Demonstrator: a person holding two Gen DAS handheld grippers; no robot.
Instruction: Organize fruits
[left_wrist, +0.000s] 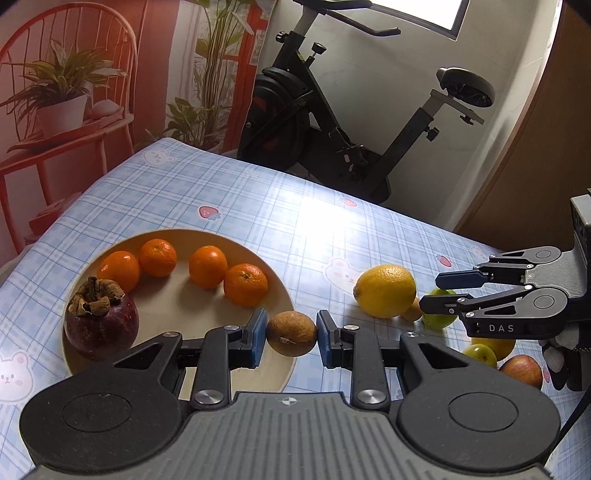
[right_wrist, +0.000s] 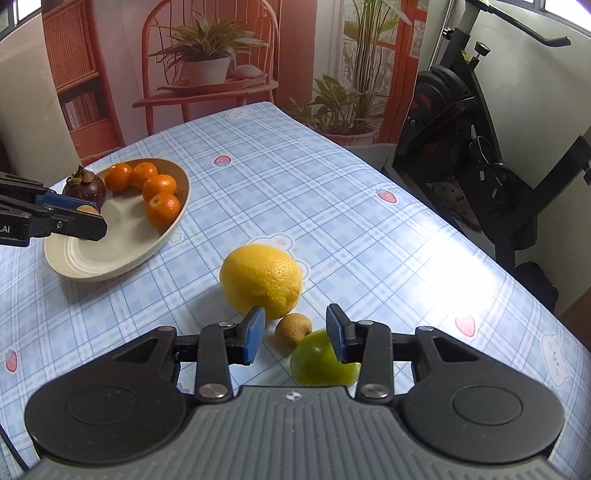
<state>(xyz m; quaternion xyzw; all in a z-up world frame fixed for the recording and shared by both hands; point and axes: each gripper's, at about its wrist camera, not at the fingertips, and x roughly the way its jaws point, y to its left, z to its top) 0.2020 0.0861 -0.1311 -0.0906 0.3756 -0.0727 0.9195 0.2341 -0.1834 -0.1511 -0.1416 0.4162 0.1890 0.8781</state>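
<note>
L tongs (left_wrist: 291, 334) tilted down; longan (left_wrist: 291, 333) clamped

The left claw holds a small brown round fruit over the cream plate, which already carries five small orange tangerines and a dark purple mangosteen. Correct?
Not quite: the cream plate carries four small orange tangerines, not five, as the left wrist view shows. The left claw does hold the small brown round fruit, beside the dark purple mangosteen.

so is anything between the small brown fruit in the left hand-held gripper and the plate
Nothing visible. The left hand-held gripper holds the small brown fruit at the plate rim; the mangosteen and tangerines leave the near part bare.
</note>
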